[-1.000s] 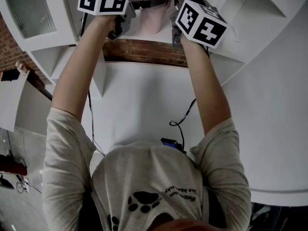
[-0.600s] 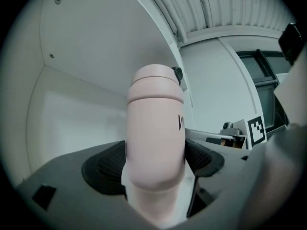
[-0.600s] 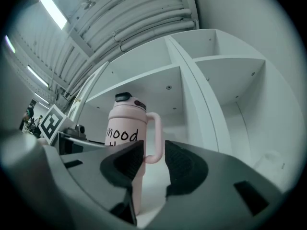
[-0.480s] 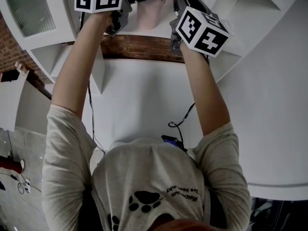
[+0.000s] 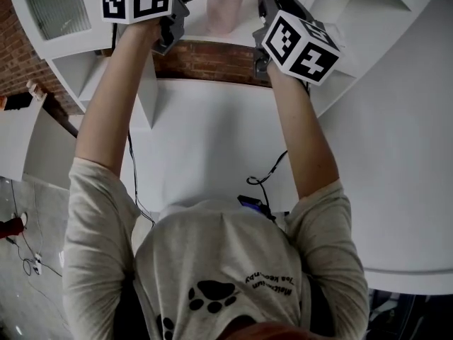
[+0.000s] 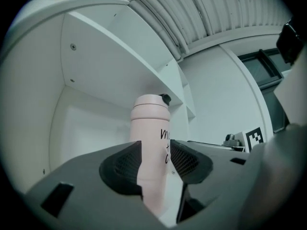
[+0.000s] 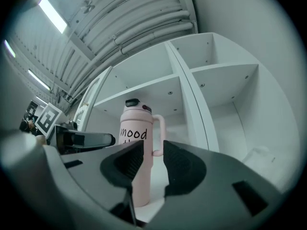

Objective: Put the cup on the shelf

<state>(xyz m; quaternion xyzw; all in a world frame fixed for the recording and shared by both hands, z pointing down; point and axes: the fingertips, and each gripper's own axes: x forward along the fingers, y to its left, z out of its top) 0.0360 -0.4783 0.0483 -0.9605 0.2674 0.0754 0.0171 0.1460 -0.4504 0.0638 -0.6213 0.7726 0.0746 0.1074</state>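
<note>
The pink cup (image 7: 134, 128) with black lettering, a dark lid and a side handle stands upright in a compartment of the white shelf unit (image 7: 211, 71). In the left gripper view the cup (image 6: 148, 128) shows through the gap just ahead of my left gripper (image 6: 156, 162). Its jaws have just been closing, and the pads do not press the cup. My right gripper (image 7: 147, 164) points at the cup's handle from a short way back. Its jaws have just been opening and hold nothing. The head view has both grippers raised either side of the cup (image 5: 228, 9).
White shelf boards and dividers (image 6: 96, 51) surround the cup's compartment, with more open compartments to the right (image 7: 230, 99). A brick wall strip (image 5: 205, 61) and a white tabletop (image 5: 212, 140) with a black cable (image 5: 265, 179) lie below the raised arms.
In the head view the left gripper has slid left and up, away from the cup's front. The right gripper has shifted a little. The cup stays on the shelf.
</note>
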